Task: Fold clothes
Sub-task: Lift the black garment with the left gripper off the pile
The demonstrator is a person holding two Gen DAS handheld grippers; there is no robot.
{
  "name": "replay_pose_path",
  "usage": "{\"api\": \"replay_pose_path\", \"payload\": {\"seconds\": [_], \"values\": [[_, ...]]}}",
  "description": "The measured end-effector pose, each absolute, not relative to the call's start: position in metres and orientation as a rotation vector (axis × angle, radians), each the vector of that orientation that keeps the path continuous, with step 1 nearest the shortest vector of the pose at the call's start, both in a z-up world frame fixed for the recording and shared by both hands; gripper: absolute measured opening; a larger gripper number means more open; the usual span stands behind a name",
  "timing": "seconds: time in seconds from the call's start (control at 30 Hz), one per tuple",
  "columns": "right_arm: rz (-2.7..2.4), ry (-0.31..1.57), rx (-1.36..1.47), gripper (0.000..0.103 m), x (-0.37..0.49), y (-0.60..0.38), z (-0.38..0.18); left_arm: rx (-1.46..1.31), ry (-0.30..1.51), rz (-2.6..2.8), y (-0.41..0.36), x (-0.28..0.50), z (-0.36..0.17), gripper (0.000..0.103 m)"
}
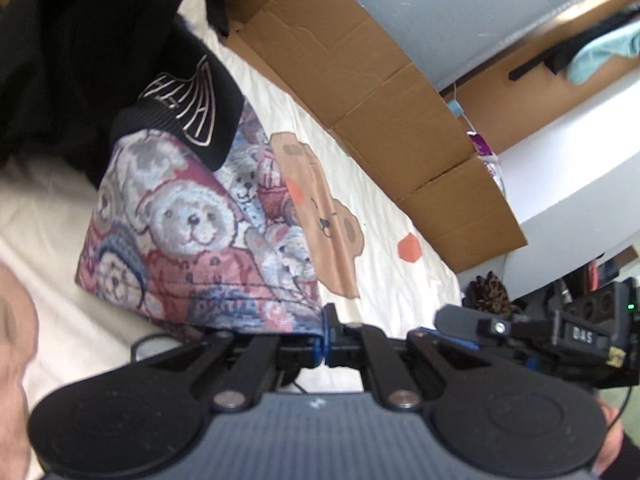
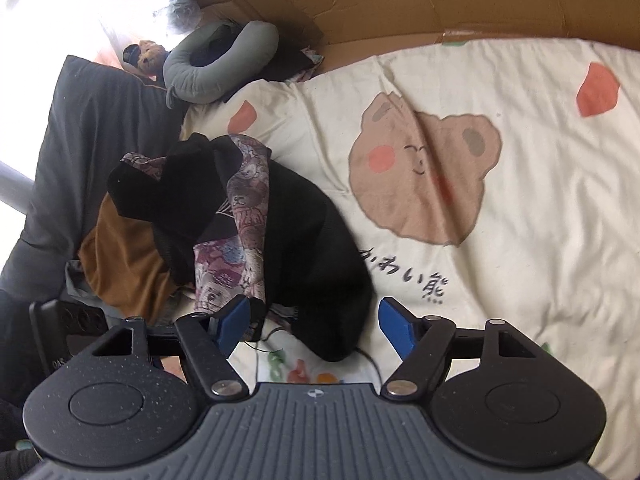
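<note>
A teddy-bear print garment (image 1: pixel 192 240) with black trim (image 1: pixel 180 104) hangs lifted over the cream bed sheet (image 1: pixel 380 240). My left gripper (image 1: pixel 325 340) is shut on its lower hem. In the right wrist view the same garment (image 2: pixel 248 216) is bunched with black cloth (image 2: pixel 312 248) on the sheet (image 2: pixel 540 260). My right gripper (image 2: pixel 314 326) is open, its blue pads (image 2: pixel 394 330) on either side of the black cloth's near end, just above it. The right gripper (image 1: pixel 480 326) also shows in the left wrist view, beside the left one.
A brown garment (image 2: pixel 120 264) and a dark grey pillow (image 2: pixel 80 140) lie left of the pile. A grey neck pillow (image 2: pixel 216 64) and flattened cardboard (image 2: pixel 400 4) sit along the far bed edge. The sheet carries a bear print (image 2: pixel 424 176).
</note>
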State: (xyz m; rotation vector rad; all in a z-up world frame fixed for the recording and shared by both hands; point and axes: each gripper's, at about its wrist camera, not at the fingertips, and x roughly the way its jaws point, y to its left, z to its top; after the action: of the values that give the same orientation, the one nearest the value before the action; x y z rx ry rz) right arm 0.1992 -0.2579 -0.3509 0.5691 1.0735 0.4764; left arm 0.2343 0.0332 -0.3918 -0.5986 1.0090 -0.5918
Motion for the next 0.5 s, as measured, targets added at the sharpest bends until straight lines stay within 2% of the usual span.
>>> {"api": "replay_pose_path", "payload": {"seconds": [0.3,0.5], "values": [[0.534,1.137,0.685,0.073,0.210,-0.237,-0.370,-0.683,1.034,-0.622,0.046,0.224,-0.398,0.002],[0.588,1.202,0.743,0.059,0.214,-0.221,-0.386,-0.749,1.045,-0.674,0.050,0.218,-0.400,0.002]]}}
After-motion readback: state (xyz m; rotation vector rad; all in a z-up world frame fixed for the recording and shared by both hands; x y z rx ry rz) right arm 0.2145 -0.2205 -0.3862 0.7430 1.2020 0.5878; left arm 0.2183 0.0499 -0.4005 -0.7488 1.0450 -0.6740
